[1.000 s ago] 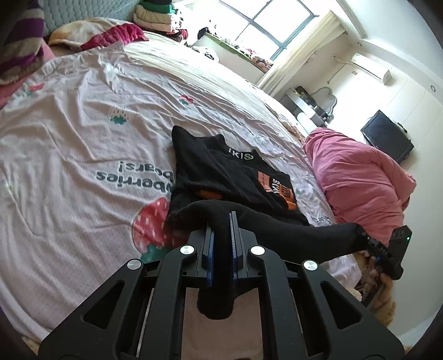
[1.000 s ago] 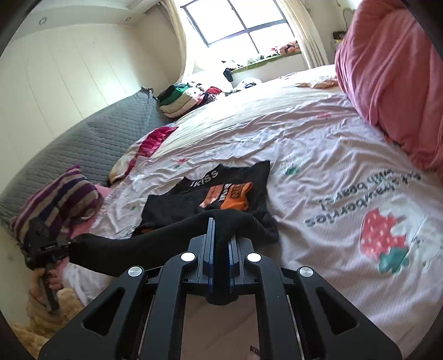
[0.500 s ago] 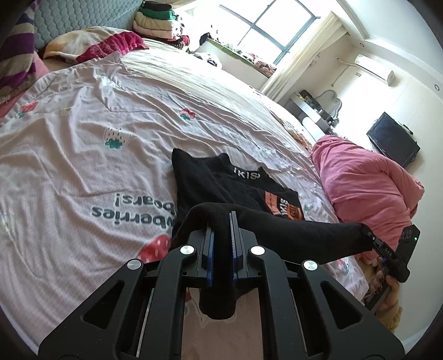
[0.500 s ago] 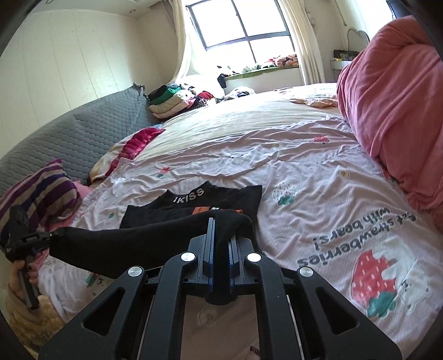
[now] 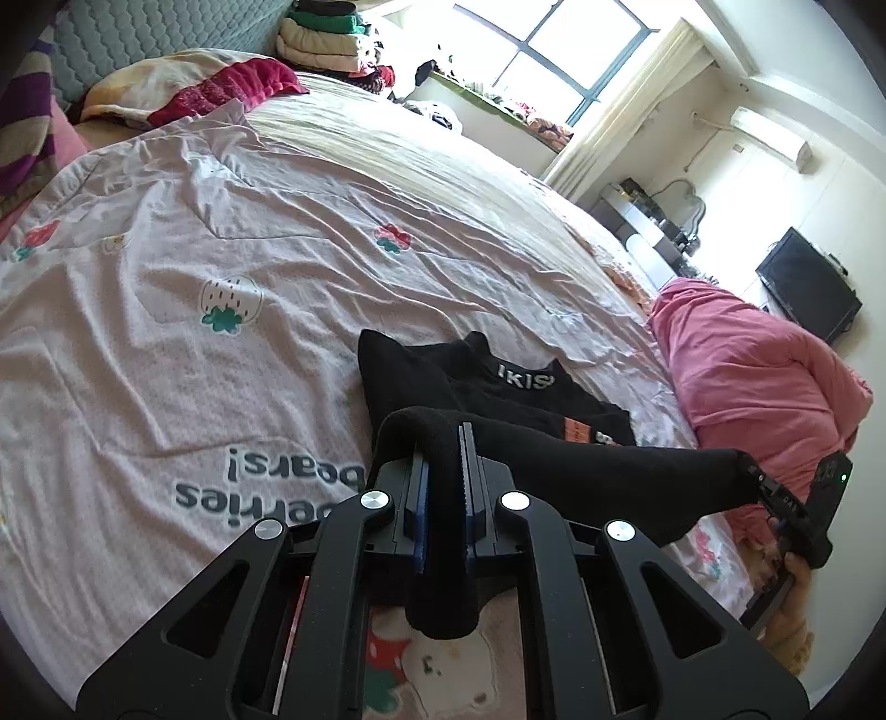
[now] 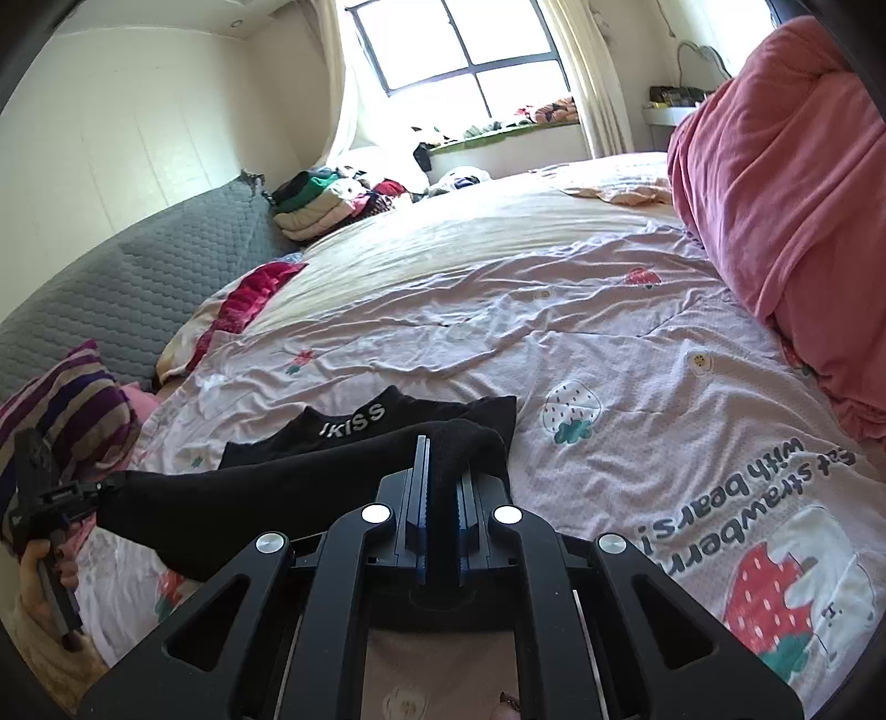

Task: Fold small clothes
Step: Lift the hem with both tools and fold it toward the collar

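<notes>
Both tongs were clamped on one black garment, one at each end of its lifted edge.

Left wrist view: left gripper (image 5: 444,459) was clenched on a fold of the black garment (image 5: 581,471); cloth bulged over the top of the jaws and a tail of it hung down between the linkage arms. From there the fabric ran as a taut band to the right, ending at the right gripper (image 5: 761,484), held by a hand (image 5: 786,576) at the frame edge. Beyond the band, the rest of the garment lay flat on the bedsheet (image 5: 221,332), with a white-lettered collar (image 5: 523,379) and an orange print (image 5: 578,429) partly hidden by the raised edge. Pink duvet (image 5: 758,382) sat bunched to the right, near the garment but not touching it. Folded clothes pile (image 5: 326,27) sat far back by the headboard.

Right wrist view: right gripper (image 6: 441,476) was pinching the other end of the same garment (image 6: 266,493); cloth was wedged between the blue pads. Band stretched left to the left gripper (image 6: 102,490), gripped by the other hand (image 6: 39,559). Collar lettering (image 6: 354,418) showed just behind the band, flat on the sheet (image 6: 554,332). Striped pillow (image 6: 72,404) was at far left, behind the left gripper. Pink duvet (image 6: 775,166) was at the right, well apart from the garment.
</notes>
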`<state>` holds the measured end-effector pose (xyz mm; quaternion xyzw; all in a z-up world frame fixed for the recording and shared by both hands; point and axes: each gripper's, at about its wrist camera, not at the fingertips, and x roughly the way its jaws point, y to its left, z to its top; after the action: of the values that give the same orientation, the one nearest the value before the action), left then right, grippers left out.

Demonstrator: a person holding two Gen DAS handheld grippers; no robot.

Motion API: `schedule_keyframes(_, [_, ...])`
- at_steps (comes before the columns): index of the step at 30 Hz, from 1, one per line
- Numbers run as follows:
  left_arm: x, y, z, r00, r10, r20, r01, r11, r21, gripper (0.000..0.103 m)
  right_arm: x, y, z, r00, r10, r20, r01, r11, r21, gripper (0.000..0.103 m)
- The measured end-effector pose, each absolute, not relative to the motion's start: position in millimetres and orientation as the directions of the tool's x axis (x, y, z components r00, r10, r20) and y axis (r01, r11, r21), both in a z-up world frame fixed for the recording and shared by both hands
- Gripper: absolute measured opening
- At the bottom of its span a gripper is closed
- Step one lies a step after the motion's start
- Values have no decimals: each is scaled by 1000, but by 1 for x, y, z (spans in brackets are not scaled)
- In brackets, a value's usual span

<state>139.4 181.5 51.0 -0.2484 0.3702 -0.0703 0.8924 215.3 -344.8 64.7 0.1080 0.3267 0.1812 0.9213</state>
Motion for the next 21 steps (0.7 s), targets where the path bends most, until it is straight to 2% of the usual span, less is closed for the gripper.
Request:
schedule_keyframes(9, [179, 184, 27, 680, -284, -676, -96, 879, -466, 3, 263, -334, 38, 678, 377, -631, -221, 923, 315, 6])
schedule_keyframes(19, [197, 187, 4, 655, -271, -705, -108, 890, -443, 4, 288, -328, 9, 652, 361, -666, -204, 930, 304, 7])
schedule_keyframes(21, [199, 187, -1, 652, -271, -708, -116, 887, -446, 6, 290, -327, 4, 649, 357, -672, -202, 932, 300, 10])
